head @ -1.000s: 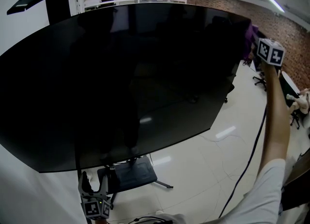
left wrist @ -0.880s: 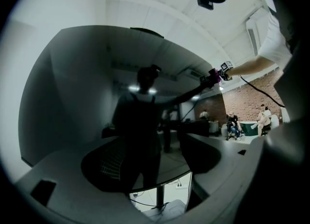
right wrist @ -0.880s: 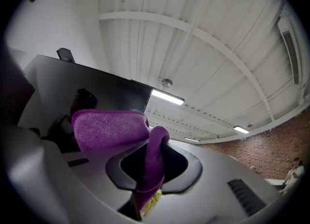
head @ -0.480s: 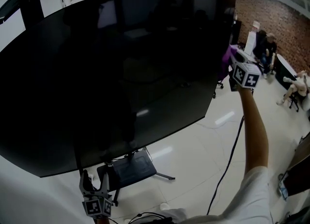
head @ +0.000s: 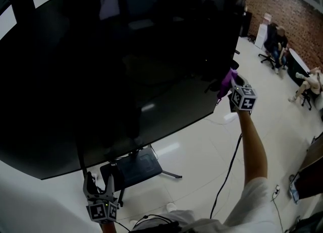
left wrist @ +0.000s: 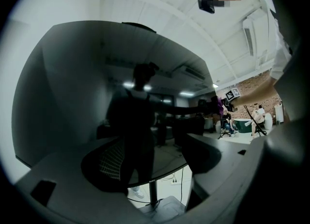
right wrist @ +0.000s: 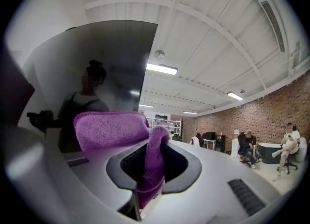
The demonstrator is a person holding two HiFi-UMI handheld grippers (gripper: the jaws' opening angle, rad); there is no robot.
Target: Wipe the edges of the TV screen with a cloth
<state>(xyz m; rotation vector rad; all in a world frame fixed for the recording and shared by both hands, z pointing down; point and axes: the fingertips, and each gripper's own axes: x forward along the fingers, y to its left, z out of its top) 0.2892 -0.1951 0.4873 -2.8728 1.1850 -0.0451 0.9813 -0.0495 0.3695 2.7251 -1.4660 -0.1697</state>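
Saw a pale, glossy tiled floor [head: 202,151] catching streaks of light, a red brick wall [head: 303,25] along the right side, and a white beamed ceiling [right wrist: 208,29] with lit strip lamps [right wrist: 162,69]. Noted seated people [head: 276,43] far off by that wall, and a black cable [head: 228,171] trailing over the tiles

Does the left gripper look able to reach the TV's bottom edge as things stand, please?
Probably yes: the left gripper, open and empty, hangs below the bottom edge with nothing between.
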